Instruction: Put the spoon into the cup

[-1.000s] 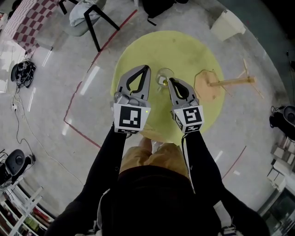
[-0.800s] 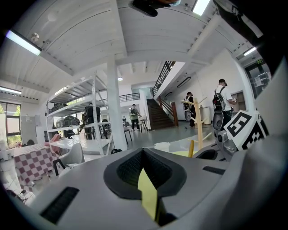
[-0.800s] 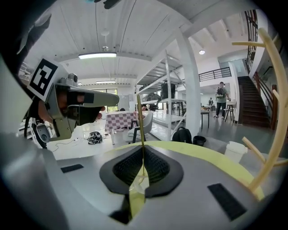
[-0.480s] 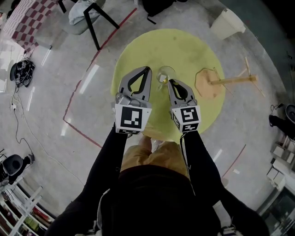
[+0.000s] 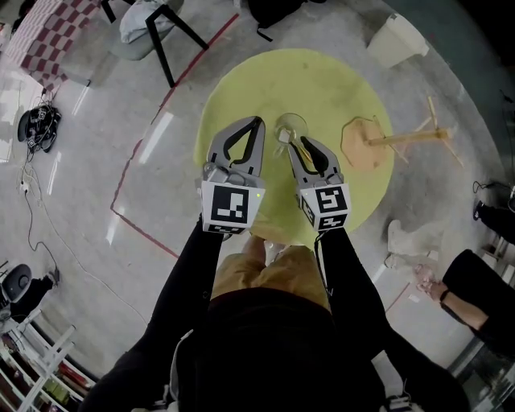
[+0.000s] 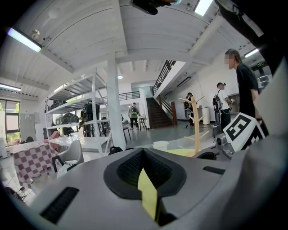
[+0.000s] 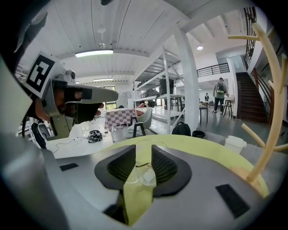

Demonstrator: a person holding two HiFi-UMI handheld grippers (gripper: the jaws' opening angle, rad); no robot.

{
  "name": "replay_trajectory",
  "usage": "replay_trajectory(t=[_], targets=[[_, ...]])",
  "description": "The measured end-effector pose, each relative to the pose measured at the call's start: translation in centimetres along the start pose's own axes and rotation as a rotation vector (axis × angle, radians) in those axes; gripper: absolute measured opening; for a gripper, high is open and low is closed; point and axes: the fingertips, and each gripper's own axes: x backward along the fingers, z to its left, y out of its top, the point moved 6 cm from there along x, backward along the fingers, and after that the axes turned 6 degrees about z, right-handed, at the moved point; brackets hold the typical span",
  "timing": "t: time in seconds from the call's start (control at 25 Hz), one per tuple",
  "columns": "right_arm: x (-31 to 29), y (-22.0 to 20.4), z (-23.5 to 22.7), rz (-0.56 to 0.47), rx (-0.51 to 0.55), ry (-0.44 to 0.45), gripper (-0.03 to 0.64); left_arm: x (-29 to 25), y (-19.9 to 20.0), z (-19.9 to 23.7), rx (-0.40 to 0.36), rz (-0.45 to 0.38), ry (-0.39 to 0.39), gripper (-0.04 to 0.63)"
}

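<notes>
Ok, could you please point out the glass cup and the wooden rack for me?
glass cup (image 5: 290,129), head view, middle of its opening.
wooden rack (image 5: 354,153), head view, on its flat base.

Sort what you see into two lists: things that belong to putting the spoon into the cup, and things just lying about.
Belongs to the job: cup; spoon, apparently lying inside it; right claw, opening, the cup showing in its gap; yellow table beneath.

Just lying about: wooden rack; white bin; chair; checked cloth; left claw, shut and idle.

Round yellow table (image 5: 322,88): cup (image 5: 288,129), wooden rack (image 5: 364,146).
</notes>
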Motion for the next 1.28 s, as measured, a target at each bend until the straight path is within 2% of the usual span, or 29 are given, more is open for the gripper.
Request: replay_trajectory(t=[0.52,1.28], targets=[[1.0,0.8,0.4,-0.041,-0.015,-0.001,0.124,0.1,-0.1,-0.8,0.002,-0.003,-0.018,0.015],[3.7,4.8,-0.5,-0.141,0.014,-0.022,0.129,0.3,1.9,-0.9,-0.014,-0.03,-0.01,0.015]])
